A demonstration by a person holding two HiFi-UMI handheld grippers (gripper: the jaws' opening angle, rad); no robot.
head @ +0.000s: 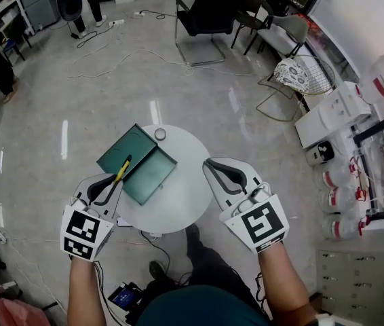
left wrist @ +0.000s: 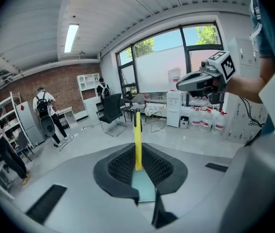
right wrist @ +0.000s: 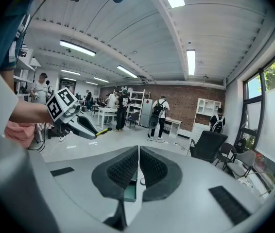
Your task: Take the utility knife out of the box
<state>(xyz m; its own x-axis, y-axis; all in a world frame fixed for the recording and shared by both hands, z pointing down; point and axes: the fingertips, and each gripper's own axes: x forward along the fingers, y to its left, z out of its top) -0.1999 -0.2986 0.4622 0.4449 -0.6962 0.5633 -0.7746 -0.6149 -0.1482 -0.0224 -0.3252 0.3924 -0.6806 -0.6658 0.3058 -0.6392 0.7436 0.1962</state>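
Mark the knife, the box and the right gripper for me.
knife [head: 122, 169]: head view, on its yellow handle.
box [head: 151, 176]: head view, on the bare floor of its open tray.
right gripper [head: 209, 164]: head view, at the tips of its closed jaws.

Open lab-style workroom: brick wall [right wrist: 186, 98], white shelving [left wrist: 4, 111], office chairs [head: 209, 12], strip lights [right wrist: 191, 62], water jugs [head: 341, 180].

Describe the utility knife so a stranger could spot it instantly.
Find the round white table with the open green box on it. Seen over that box's left side, the left tongs pinch a slim stick, the utility knife: the only bright yellow thing, black-tipped.
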